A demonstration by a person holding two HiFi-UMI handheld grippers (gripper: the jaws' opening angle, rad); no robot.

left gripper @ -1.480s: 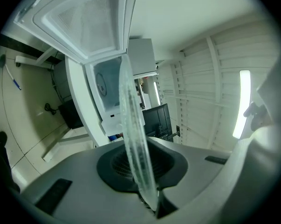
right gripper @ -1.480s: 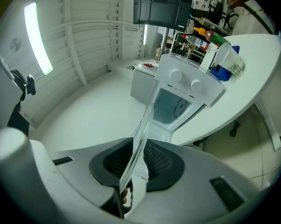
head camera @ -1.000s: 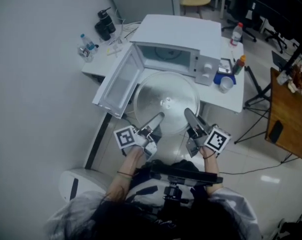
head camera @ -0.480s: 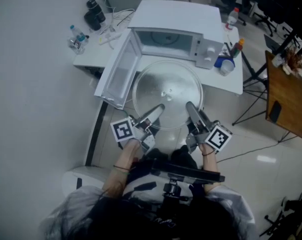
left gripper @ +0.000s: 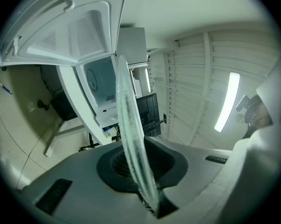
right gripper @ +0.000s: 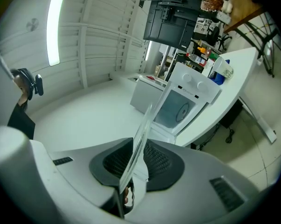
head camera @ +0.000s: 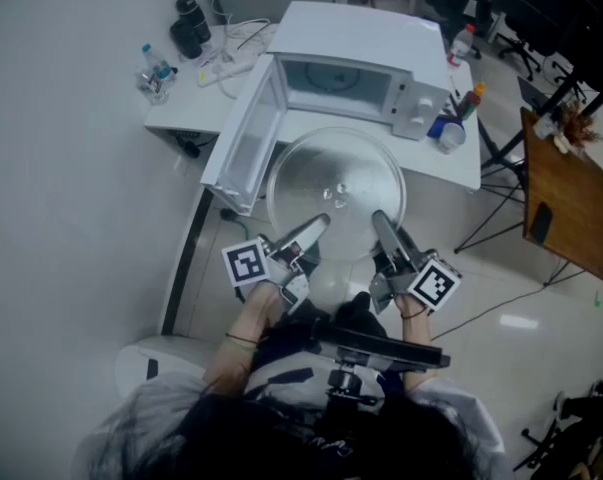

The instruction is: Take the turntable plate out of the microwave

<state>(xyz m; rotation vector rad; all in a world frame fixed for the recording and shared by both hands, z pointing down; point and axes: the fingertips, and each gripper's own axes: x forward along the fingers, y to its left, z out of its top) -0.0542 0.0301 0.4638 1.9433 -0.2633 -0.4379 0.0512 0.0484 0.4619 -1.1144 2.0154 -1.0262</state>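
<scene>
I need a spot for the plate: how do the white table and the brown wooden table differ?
The white table stands straight ahead and carries the microwave; the wooden table stands off to the right across a gap of floor. The white table also holds several bottles; the wooden table's top is mostly bare, with one dark flat object and clutter at its far end. Both have free surface.

One microwave (head camera: 366, 63) and one plate (head camera: 336, 178) are counted. Two tables are seen: one white (head camera: 441, 173) and one wooden (head camera: 571, 228) at the right. On the white table's far left, one black flask (head camera: 187, 34) and one clear bottle (head camera: 155, 66) are counted. At its right, one white bottle (head camera: 464, 40), one orange-capped bottle (head camera: 473, 100), one blue box (head camera: 441, 126) and one cup (head camera: 451, 138) are counted.
</scene>
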